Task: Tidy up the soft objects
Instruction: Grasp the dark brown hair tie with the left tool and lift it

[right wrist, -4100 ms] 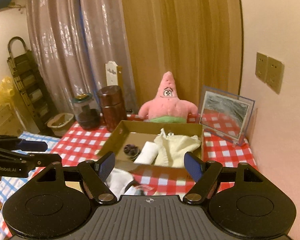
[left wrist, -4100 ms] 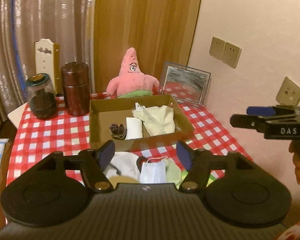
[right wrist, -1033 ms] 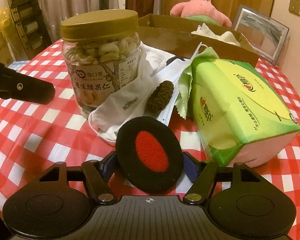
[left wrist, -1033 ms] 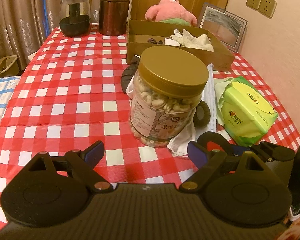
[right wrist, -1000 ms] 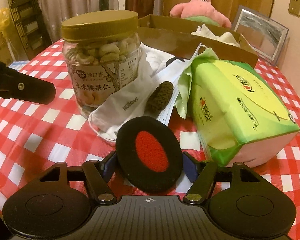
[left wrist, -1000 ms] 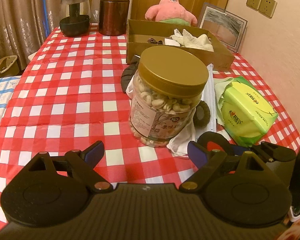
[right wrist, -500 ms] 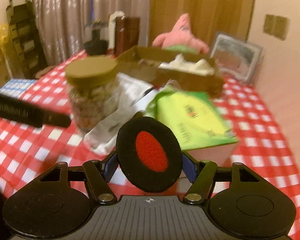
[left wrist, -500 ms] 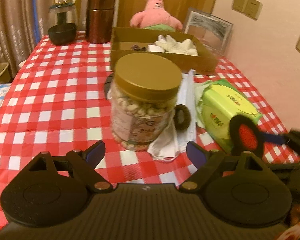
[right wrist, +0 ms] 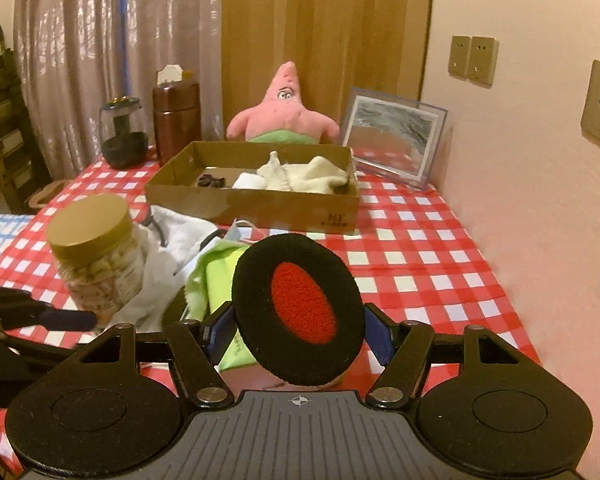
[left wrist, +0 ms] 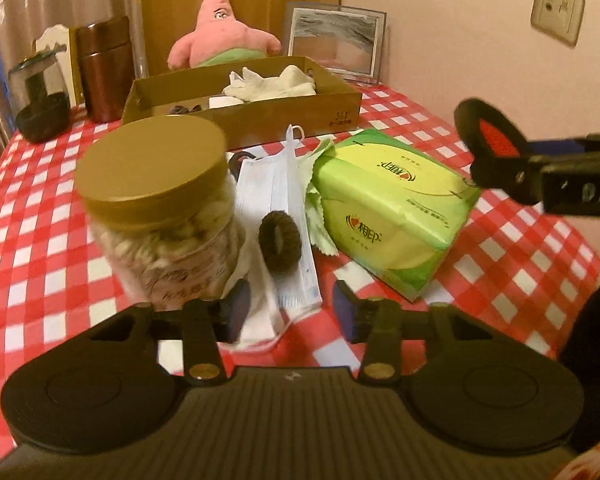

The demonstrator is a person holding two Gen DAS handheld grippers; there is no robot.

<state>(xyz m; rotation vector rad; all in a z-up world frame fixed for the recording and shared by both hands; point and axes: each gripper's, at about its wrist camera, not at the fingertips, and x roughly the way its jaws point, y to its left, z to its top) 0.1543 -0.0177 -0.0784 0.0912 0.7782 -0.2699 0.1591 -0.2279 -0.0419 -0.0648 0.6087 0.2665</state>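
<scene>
My right gripper [right wrist: 300,332] is shut on a black ear pad with a red centre [right wrist: 300,308] and holds it above the table; the pad also shows in the left wrist view [left wrist: 490,140]. My left gripper [left wrist: 286,312] is open and low over a white face mask [left wrist: 288,216] with a dark hair scrunchie [left wrist: 280,240] on it. A brown cardboard box [right wrist: 252,204] at the back holds cream cloths [right wrist: 300,176], a white roll and a dark scrunchie. A white cloth [right wrist: 172,240] lies under the nut jar [left wrist: 156,204].
A green tissue pack [left wrist: 392,200] lies right of the mask. A pink star plush [right wrist: 284,112], a mirror frame [right wrist: 396,136], a brown canister [right wrist: 176,120] and a glass jar [right wrist: 122,132] stand at the back. The wall is close on the right.
My right gripper has lifted the ear pad up and away from the table. My left gripper has moved forward and right, toward the mask, and its jaws stand narrower.
</scene>
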